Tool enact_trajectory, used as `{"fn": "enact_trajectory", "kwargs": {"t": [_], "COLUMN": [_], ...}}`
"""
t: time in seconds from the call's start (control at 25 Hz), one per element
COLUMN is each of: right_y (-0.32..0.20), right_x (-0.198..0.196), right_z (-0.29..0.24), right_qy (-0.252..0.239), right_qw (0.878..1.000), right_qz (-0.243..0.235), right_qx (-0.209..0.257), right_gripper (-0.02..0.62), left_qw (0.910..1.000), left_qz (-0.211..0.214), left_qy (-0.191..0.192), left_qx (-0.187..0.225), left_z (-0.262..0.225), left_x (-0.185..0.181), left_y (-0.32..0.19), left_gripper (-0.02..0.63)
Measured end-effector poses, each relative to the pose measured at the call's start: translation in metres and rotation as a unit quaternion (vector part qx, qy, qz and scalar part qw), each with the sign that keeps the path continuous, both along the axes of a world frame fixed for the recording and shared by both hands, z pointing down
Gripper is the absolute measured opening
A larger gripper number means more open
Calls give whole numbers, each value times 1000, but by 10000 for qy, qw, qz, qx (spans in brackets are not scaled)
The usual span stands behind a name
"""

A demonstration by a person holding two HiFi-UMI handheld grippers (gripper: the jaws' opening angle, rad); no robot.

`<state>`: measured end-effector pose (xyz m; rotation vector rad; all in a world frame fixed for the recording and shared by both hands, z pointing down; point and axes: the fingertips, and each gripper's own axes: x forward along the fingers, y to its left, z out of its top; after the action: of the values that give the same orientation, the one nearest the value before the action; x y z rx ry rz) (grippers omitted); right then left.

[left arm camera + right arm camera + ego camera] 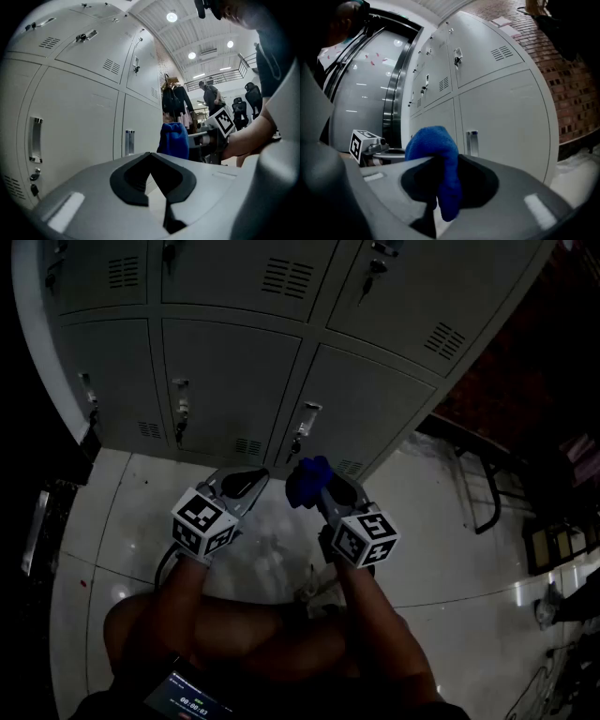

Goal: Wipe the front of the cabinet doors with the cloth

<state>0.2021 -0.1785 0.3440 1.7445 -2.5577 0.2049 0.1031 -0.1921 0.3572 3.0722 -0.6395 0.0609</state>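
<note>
Bunching blue cloth (436, 159), folded, dangling downward.

Glossy pale floor (122, 512), red brick wall (572, 93), round ceiling lights (172, 17)

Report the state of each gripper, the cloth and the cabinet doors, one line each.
left gripper: shut, nothing between its jaws.
right gripper: shut on the cloth.
cloth: bunched up, pinched between the right gripper's jaws, one end hanging down.
cabinet doors: all those in view are closed.
</note>
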Motion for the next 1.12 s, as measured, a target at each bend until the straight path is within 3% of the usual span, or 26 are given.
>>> {"fn": "enact_trajectory", "kwargs": {"t": [0.16,0.32,0.6,0.92,1.12], "right_y": [-23,-55,-113,-136,-126], "right_x": [3,9,5,8,38], "right_z": [-38,-77,-134,-140,-141], "right_qy": [395,169,187,348,395], "right_qw": [9991,9985,9956,9947,9917], "right_qz": [106,482,870,951,1214], "right_qx": [122,196,296,175,152], "right_gripper": [77,77,77,77,77], "left_qw": [10000,9998,9993,9989,9992], "left_qz": [-20,-53,-51,-32,10], "left_qy": [27,173,380,449,400], "left_qx": [-15,-52,-52,-87,-77], "left_z": [-4,-9,-18,-20,-17], "left_x": [-4,-9,-13,-14,-10], "left_y": [-5,-6,-7,-7,-4], "left_gripper": [0,1,1,1,0]}}
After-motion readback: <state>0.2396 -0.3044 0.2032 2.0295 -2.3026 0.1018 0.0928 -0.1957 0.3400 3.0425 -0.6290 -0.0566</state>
